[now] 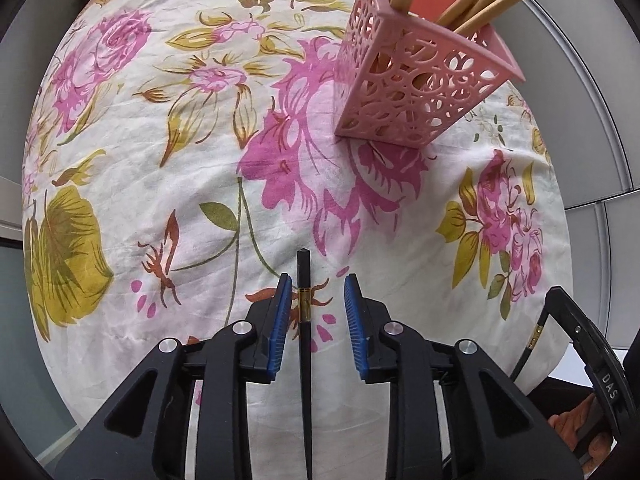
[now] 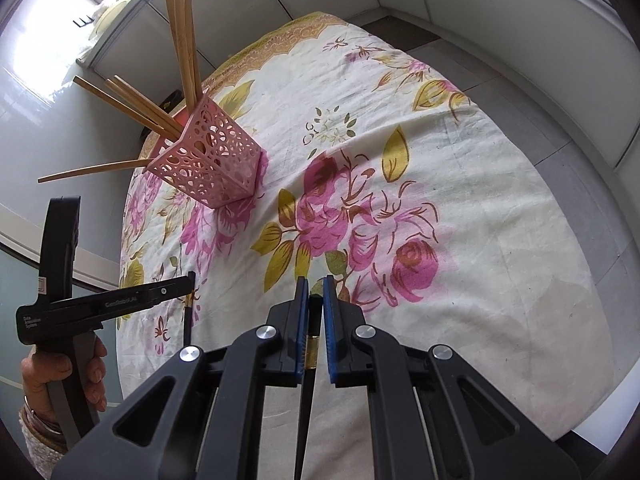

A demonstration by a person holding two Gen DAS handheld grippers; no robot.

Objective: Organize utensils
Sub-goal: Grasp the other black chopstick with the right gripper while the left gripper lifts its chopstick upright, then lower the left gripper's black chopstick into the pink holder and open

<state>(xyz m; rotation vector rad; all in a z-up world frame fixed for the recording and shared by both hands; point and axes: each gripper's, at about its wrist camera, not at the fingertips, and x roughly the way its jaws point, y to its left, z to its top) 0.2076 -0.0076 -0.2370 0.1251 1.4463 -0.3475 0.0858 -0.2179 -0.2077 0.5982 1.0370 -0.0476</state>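
Observation:
A pink lattice holder point(image 1: 420, 92) point(image 2: 216, 164) stands on the floral cloth with several wooden chopsticks point(image 1: 492, 4) point(image 2: 184, 52) fanned out of it. My left gripper point(image 1: 318, 280) points down at the cloth, open. A black chopstick point(image 1: 304, 360) with a gold band runs between its blue pads, nearer the left one, and neither pad presses it. In the right wrist view this gripper point(image 2: 191, 280) sits at the lower left with the chopstick point(image 2: 187, 322) on the cloth under it. My right gripper point(image 2: 315, 280) is shut on a second black chopstick point(image 2: 314, 320), also gold-banded.
The round table wears a white cloth point(image 2: 480, 240) printed with pink flowers, and its edge drops to grey floor on all sides. A hand point(image 2: 60, 364) holds the left gripper's handle. Pale cabinets and a bright window stand behind the holder.

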